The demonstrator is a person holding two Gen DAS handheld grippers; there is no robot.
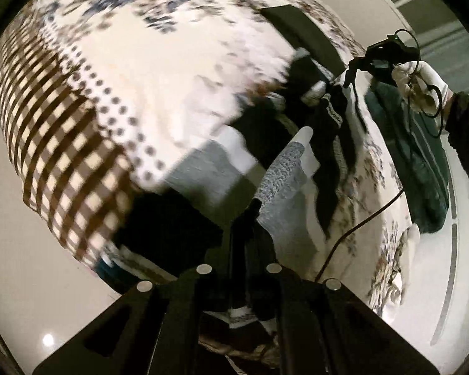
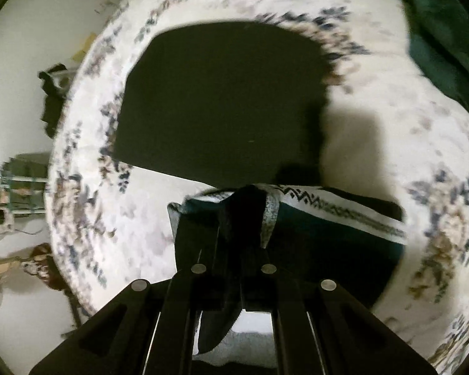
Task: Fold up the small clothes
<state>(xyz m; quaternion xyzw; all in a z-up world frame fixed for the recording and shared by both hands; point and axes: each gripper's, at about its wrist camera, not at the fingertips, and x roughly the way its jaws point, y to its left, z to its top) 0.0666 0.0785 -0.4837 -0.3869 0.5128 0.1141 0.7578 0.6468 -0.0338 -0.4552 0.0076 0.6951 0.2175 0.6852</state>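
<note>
A small knitted garment [image 1: 284, 172] in black, white and grey-blue, with a zigzag trim, hangs stretched between my two grippers above a bed. My left gripper [image 1: 250, 218] is shut on one end of it. My right gripper [image 2: 244, 218] is shut on the other end, where dark cloth and the patterned white band [image 2: 328, 206] bunch over its fingers. In the left wrist view the right gripper [image 1: 350, 75] shows far off, held by a white-gloved hand [image 1: 422, 81], with the garment [image 1: 328, 106] trailing from it.
The bed has a floral bedspread [image 1: 172, 62] with dotted and checked borders [image 1: 62, 131]. A black folded piece [image 2: 219, 103] lies flat on it ahead of the right gripper. A dark green garment [image 1: 422, 156] lies at the bed's right side. A cable [image 1: 359, 222] runs across.
</note>
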